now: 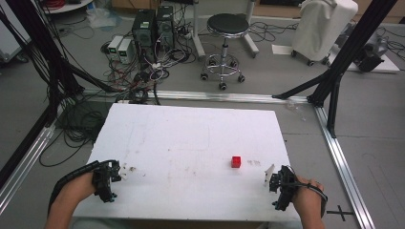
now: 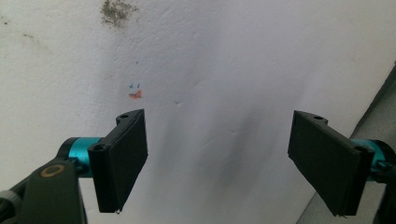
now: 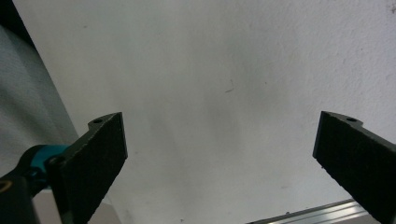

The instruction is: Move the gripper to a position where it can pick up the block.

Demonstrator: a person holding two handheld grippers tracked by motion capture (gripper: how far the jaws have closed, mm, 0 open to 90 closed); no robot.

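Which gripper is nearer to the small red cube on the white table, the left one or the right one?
Right. The right gripper sits just beyond the red cube, near the table's right front corner. The left gripper is far across the table, at its left front edge.

Small red cube (image 1: 236, 161), resting flat on white table (image 1: 191, 129); right of centre, nearer the near edge, nothing touching it.

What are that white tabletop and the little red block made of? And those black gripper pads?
The white tabletop looks like matte foam board: its surface is dimpled, dented and stained. The red block is too small to tell, perhaps painted wood or plastic. The left gripper has pads that look like finely textured black rubber or plastic, non-shiny.
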